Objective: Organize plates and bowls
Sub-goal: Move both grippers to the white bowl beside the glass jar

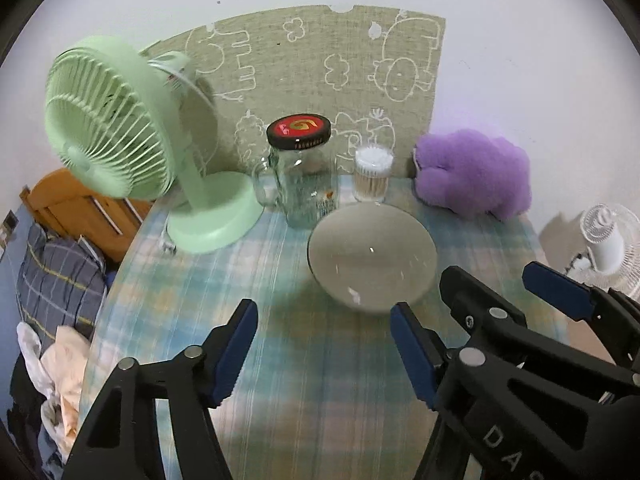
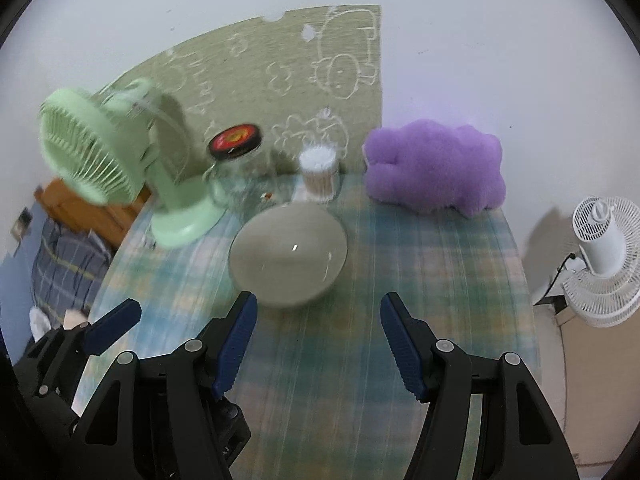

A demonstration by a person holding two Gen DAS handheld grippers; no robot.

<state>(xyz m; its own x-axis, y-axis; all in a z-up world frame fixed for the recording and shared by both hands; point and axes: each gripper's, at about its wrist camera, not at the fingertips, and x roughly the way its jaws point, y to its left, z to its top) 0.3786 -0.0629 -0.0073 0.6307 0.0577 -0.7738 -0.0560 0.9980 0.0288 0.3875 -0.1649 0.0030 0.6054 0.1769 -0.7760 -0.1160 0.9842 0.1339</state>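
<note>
Left wrist view: a pale grey bowl (image 1: 372,258) — smooth, glossy, empty — sits mid-table (image 1: 280,380). Left gripper (image 1: 324,348) and right gripper (image 2: 318,344) both gape, holding nothing.

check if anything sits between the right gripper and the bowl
Nothing visible does. Only bare plaid tablecloth lies between the open right gripper and the grey bowl. The jar and cotton swab tub stand behind the bowl.

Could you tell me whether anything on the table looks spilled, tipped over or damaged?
Nothing stands out. The bowl sits upright and empty on the plaid tablecloth, and the green fan, glass jar and cotton swab container all stand upright behind it.
</note>
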